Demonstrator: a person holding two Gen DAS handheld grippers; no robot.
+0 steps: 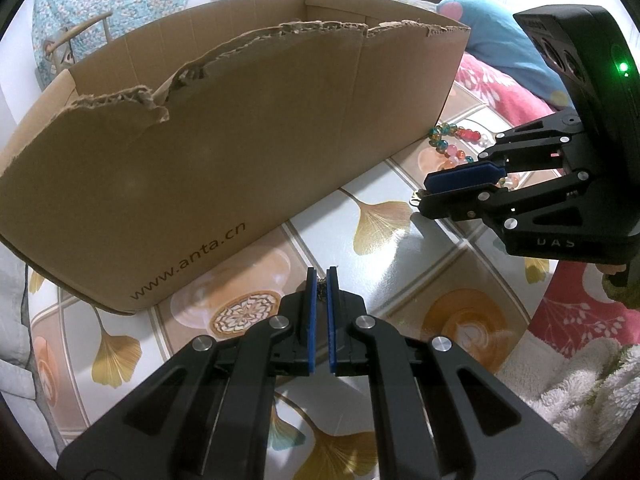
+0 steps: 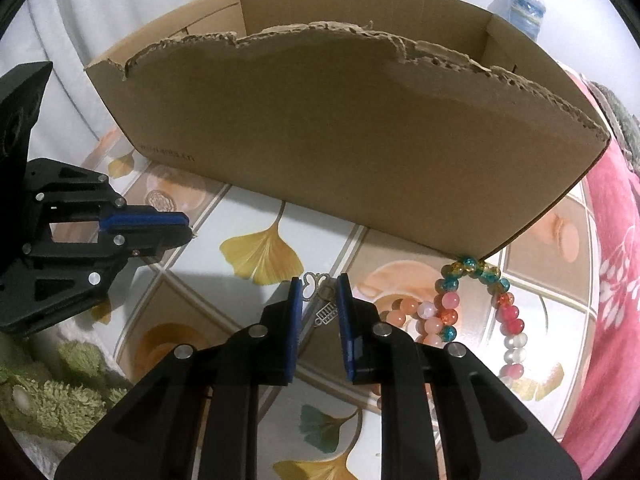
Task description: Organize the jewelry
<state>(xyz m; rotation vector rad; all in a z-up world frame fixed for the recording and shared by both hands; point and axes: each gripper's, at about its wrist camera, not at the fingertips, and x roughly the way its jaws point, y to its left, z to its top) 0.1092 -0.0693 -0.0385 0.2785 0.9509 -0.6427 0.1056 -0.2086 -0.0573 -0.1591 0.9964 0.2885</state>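
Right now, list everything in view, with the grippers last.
cardboard box: one, brown, torn top edge, standing on the tabletop behind the grippers.
bead bracelets: several strands, multicoloured, at the box's right corner.
silver charm: one, metal, between the right gripper's fingers.
tabletop: ginkgo-leaf tile pattern.
pink blanket: far right.
left gripper: black with blue pads, shut on a thin dark chain.
right gripper: open around the charm.

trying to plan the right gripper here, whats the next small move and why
Probably close the right gripper on the silver charm. The charm lies on the table between its open blue pads, not yet pinched, in front of the cardboard box. The left gripper already looks shut on a small dark chain piece, so it needs nothing yet.
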